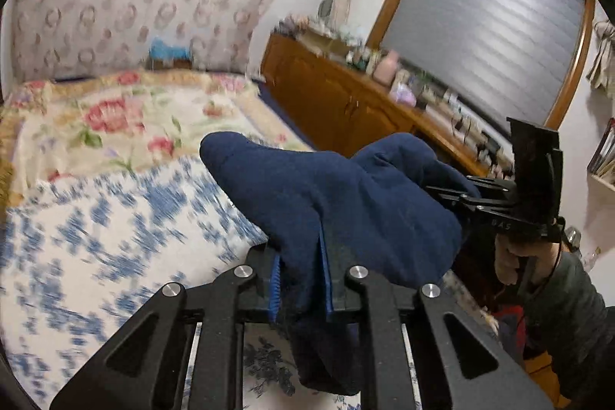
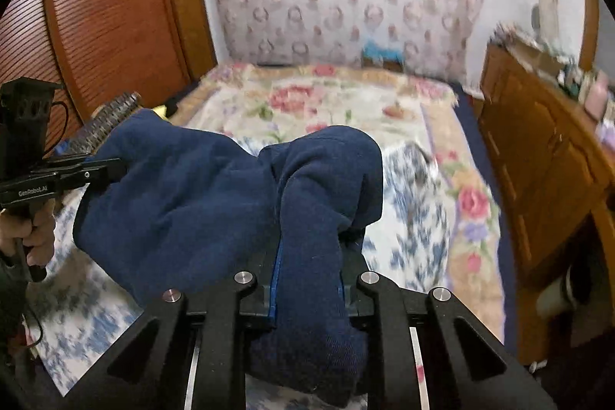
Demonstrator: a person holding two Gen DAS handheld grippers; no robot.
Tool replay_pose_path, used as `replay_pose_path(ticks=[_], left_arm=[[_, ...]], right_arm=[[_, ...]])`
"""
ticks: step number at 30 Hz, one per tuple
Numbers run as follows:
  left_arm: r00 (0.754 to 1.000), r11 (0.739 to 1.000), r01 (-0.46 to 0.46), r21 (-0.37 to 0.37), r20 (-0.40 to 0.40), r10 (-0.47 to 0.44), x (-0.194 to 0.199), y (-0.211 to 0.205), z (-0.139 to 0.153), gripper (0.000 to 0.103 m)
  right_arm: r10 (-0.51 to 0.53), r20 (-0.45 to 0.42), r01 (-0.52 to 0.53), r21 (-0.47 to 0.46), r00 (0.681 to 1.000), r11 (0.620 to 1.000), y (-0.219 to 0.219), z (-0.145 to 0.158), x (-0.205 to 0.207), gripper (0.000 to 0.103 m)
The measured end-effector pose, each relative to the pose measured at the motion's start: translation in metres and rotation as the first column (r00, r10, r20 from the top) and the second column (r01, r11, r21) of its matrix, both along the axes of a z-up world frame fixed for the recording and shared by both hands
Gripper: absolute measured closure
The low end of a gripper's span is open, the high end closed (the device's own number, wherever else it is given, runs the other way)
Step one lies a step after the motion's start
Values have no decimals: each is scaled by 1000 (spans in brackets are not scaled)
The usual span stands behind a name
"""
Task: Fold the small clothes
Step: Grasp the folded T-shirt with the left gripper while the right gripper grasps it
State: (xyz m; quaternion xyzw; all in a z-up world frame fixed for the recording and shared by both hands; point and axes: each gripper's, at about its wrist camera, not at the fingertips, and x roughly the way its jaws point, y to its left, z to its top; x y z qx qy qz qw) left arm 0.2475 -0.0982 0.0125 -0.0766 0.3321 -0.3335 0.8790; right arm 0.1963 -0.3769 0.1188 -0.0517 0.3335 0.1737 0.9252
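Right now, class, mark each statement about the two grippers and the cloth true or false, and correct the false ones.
1. Both grippers clamp the same navy garment. True.
2. The left gripper is empty. False: its jaws are shut on the garment.
3. The garment lies flat on the bed. False: it hangs lifted between the grippers.
4. The right gripper grips navy fabric. True.
5. The bed cover is plain white. False: it is floral, blue and pink.

Navy fleece garment (image 1: 338, 202) bunched, lifted above bed, hanging between two grips.
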Motion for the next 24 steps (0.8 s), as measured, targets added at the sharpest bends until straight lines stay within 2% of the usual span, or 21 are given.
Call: replay_pose_path(ticks=[5,11,18,21,24], left_arm=[[993,996,-87,-7,78,88,-18,52,30,86],[953,965,-263,0,155,260,-45,140,52,86],[862,881,-472,15,219,458,-74,236,51,86],[831,848,-530,5,204,518,-82,268,38,86],[807,818,-575,32,187,560,-86,287,20,86]], right_arm=[[100,77,-97,-40,992,994,55,33,8,82],[262,129,-250,-96,957,963,154,49,31,82],[430,161,-399,-191,889,897,288,53,69,82],[489,166,-451,-223,856,864,338,49,91,82],[546,155,-504,-244,823,829,387,40,118,82]])
